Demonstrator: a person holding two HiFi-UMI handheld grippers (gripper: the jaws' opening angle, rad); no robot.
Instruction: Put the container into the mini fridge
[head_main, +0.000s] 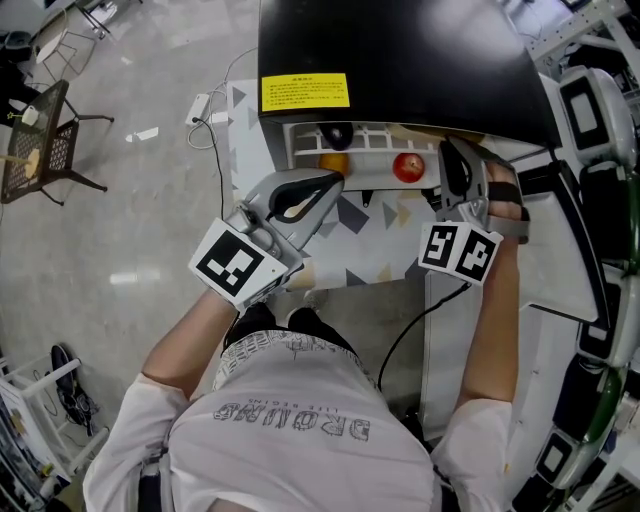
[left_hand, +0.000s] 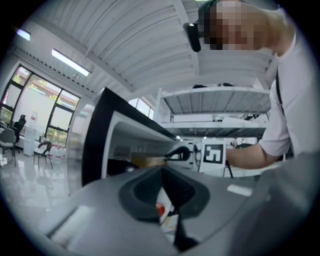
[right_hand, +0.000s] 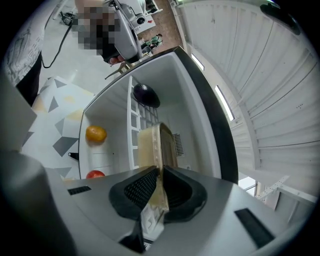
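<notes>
Right gripper view shows the right hand-held gripper (right_hand: 159, 176) reaching into the open black-topped white mini fridge (right_hand: 200, 100). Its jaws are pinched nearly together on the rim of the translucent beige plastic container with a lid (right_hand: 157, 145). The container is inside the fridge, in the upper compartment, close against the white wire shelf (right_hand: 134, 127). I can't tell whether it rests on that shelf.

Under the shelf, on the fridge's white bottom, lie an orange round fruit (right_hand: 96, 133) and a red round fruit (right_hand: 95, 174), apart from each other. A dark round thing (right_hand: 146, 95) sits by the shelf on the far side of the fridge from the gripper; what it is I cannot make out.

From the head view, the left hand-held gripper (head_main: 333, 182) hangs just in front of the fridge's open mouth, with its tips near the orange fruit. In its own view its jaws are drawn together with only a thin slit between them, and nothing is in it.

A yellow printed label (head_main: 304, 92) sits on the fridge's black top near the front edge. In front of the fridge, a pale floor mat with grey triangles (head_main: 370, 232) lies under both grippers, and the person stands on the side of it away from the fridge.
</notes>
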